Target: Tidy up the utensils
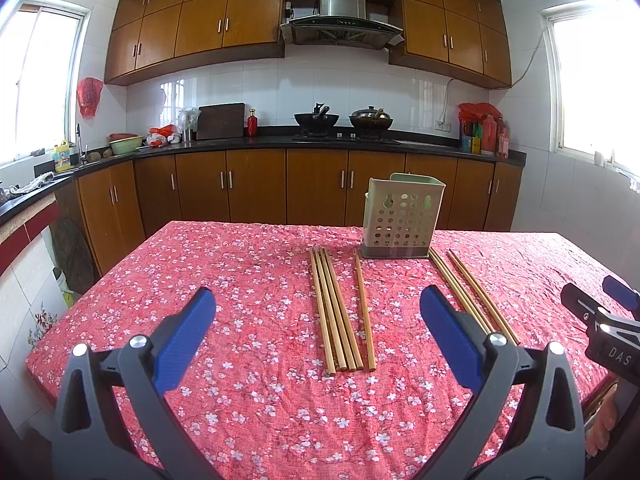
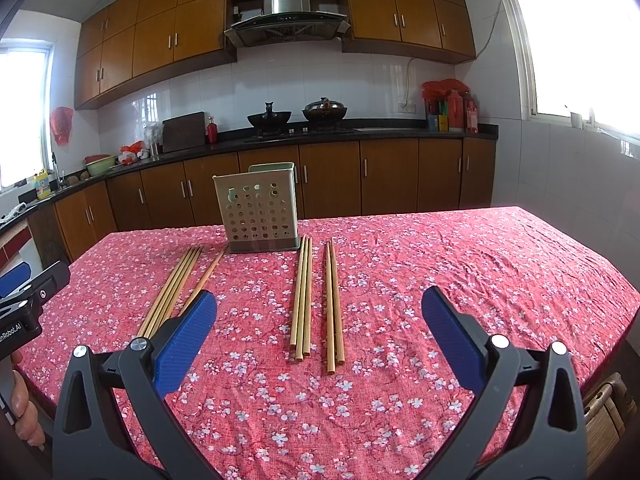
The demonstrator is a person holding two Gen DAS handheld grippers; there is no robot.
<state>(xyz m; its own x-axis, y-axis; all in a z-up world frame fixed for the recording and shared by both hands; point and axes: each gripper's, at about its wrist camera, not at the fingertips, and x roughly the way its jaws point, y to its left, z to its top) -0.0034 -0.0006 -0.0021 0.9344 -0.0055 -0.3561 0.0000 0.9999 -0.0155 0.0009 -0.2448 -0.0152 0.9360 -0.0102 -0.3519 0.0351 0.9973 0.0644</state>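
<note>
Left gripper (image 1: 318, 308): we see it low in the left wrist frame, its blue pads spread wide with nothing between them, hovering above the tablecloth.
Right gripper (image 2: 320, 308): low in the right wrist frame, jaws likewise wide apart and empty; part of it also shows at the right edge of the left wrist view.
Tablecloth (image 1: 240, 280): red with small white flowers, filling the lower half of both frames.
Chopsticks, left group (image 1: 334, 312): we count four lying side by side in the centre of the left wrist frame, with a single chopstick (image 1: 364, 312) just to their right, apart from them.
Chopsticks, right groups: in the centre of the right wrist frame we see one bundle (image 2: 302, 300) and just right of it a pair (image 2: 334, 304), all pointing away from us.
Utensil holder (image 1: 402, 216): pale green, perforated, upright beyond the far ends of the chopsticks, right of centre in the left wrist frame; we see nothing sticking out of its top.
Background: wooden cabinets (image 1: 256, 184), a dark counter and two woks (image 1: 316, 120) across mid-frame.
</note>
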